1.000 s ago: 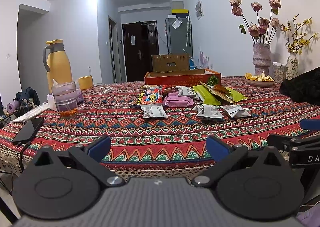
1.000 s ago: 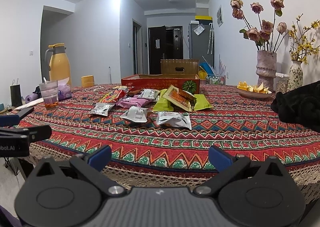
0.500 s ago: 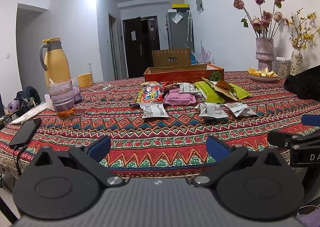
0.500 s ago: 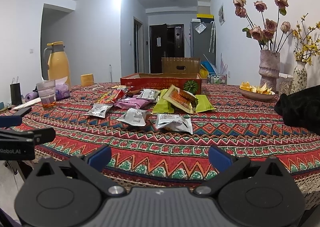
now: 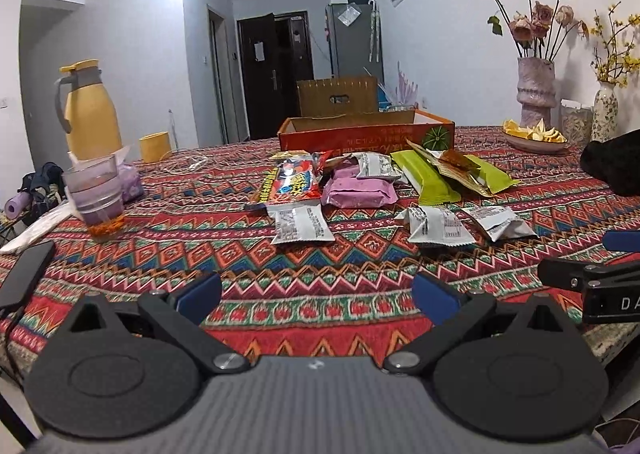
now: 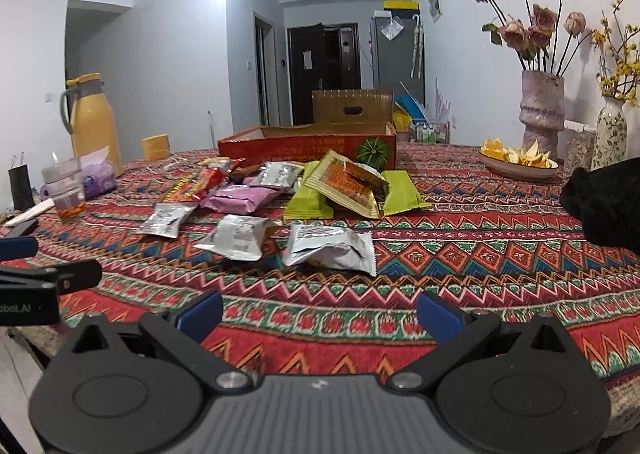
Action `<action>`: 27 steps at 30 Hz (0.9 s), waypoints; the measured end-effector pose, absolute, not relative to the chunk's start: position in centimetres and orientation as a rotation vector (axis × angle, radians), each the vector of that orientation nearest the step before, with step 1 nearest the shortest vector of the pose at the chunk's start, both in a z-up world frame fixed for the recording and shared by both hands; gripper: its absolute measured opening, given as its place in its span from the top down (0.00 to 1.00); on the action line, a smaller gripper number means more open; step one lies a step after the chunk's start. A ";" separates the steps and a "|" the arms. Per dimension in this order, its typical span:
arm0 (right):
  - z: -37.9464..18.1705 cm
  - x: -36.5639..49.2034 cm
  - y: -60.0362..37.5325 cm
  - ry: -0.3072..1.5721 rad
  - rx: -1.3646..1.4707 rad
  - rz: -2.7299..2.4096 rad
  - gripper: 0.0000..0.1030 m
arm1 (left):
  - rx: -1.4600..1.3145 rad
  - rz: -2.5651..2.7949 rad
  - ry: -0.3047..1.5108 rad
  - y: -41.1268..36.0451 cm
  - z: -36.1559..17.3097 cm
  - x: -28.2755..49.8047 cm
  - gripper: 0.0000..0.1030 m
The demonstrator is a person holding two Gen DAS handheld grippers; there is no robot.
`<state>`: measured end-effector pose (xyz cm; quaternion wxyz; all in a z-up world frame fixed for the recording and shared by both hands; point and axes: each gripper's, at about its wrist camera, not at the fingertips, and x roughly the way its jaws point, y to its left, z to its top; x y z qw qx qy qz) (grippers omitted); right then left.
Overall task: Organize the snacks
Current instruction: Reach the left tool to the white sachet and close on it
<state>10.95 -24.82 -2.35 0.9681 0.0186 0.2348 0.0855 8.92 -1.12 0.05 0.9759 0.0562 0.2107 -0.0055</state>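
Left wrist view is looking across the worktop (image 5: 360, 286), draped in a patterned red cloth, toward the orange cardboard tray (image 5: 366, 132) sitting at its far middle, which is likely where the snacks are meant to go. Between the tray and the near edge, the packets are lying loose in a cluster: two green packs (image 5: 432, 178) under a gold pouch (image 5: 452, 164), a pink pack (image 5: 360, 192), a red bag (image 5: 294, 182), then three small silver packets, one at the left (image 5: 302, 223), one in the middle (image 5: 438, 225) and one at the right (image 5: 500, 222). Nothing is looking sorted yet, so the task is judged to be just starting, with both tools hovering at the near edge. The left gripper (image 5: 316, 294) is standing wide open and empty; the right gripper (image 6: 318, 312) is likewise spread and holding nothing. A sensible next move is reaching forward over a near silver packet, lowering until the fingers are straddling it, and closing gently, since the thin foil is likely to slip.
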 end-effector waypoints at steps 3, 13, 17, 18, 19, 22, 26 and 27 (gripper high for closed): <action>-2.4 12.7 -24.9 0.493 0.044 0.184 0.00 | 0.123 -0.015 0.441 -1.3 -0.1 10.7 0.00; -2.2 19.8 -25.5 0.593 0.099 0.206 0.17 | 0.048 -0.029 0.543 0.6 -0.3 18.7 0.04; -2.4 22.2 -25.1 0.624 0.091 0.209 0.18 | 0.022 -0.041 0.579 1.4 -0.3 22.2 0.11; -2.5 22.6 -25.0 0.631 0.084 0.206 0.18 | 0.016 -0.033 0.595 1.6 -0.3 23.2 0.12; -2.6 23.2 -25.0 0.642 0.081 0.203 0.18 | 0.010 -0.027 0.607 1.7 -0.5 24.1 0.12; -3.1 24.5 -24.9 0.675 0.076 0.198 0.20 | -0.008 -0.015 0.648 2.2 -1.2 26.2 0.18; -3.3 24.8 -24.5 0.674 0.022 0.196 0.25 | -0.001 0.002 0.664 2.3 -1.9 27.3 0.43; -3.3 24.7 -24.3 0.670 0.003 0.192 0.28 | 0.011 -0.003 0.658 2.2 -1.9 27.2 0.52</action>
